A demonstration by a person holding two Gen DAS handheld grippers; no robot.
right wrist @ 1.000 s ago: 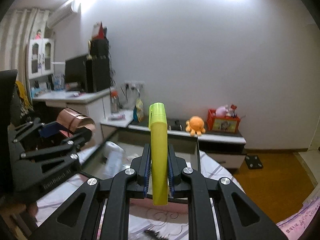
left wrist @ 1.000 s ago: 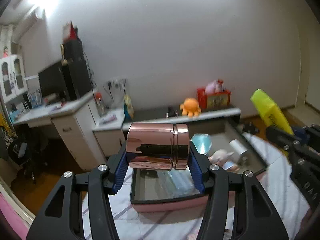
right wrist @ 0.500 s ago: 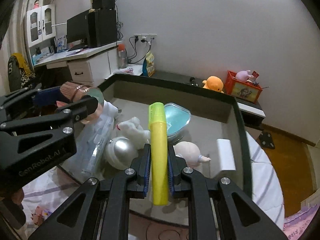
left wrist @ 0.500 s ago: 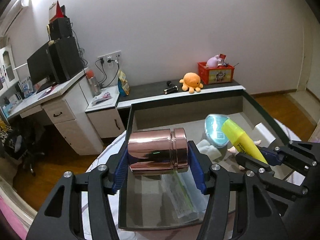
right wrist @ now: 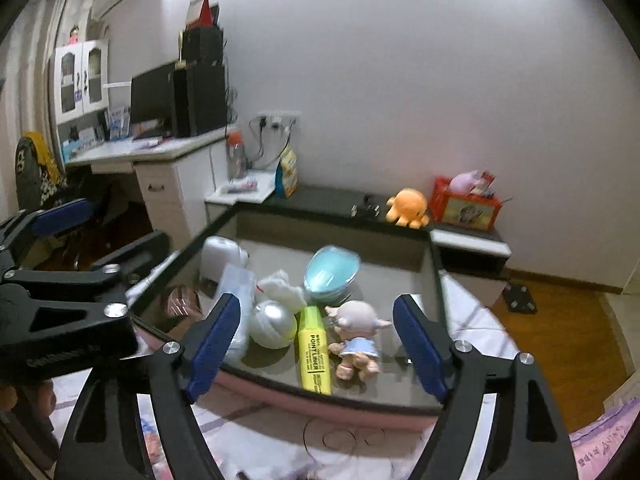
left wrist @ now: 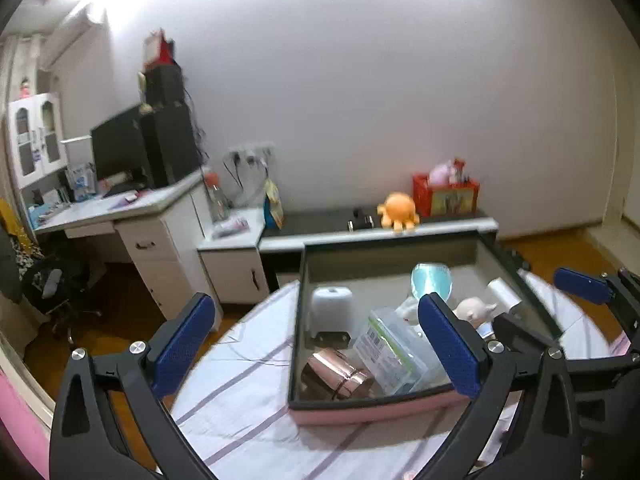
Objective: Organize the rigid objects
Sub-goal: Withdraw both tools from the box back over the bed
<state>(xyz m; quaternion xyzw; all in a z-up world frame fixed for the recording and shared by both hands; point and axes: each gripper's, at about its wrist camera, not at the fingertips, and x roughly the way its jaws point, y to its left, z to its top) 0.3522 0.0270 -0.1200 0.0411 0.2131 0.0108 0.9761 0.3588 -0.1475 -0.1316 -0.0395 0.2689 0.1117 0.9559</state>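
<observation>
Looking down, I see my left gripper (left wrist: 320, 344) has just been opening, nothing in it. Its shiny pink cup (left wrist: 338, 372) lies in the tray (left wrist: 360, 410). My right gripper (right wrist: 318, 344) (just opened too) dropped the yellow marker (right wrist: 314, 350) beside the doll (right wrist: 356, 340).

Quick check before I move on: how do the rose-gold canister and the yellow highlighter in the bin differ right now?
The rose-gold canister is a stubby, shiny metal cylinder; the yellow highlighter is slim, matte plastic with printed lettering. The canister lies in the bin's near left corner by the clear plastic package; the highlighter lies nearer the middle, between the silver ball and the doll. Both lie on their sides, free of either gripper.
</observation>
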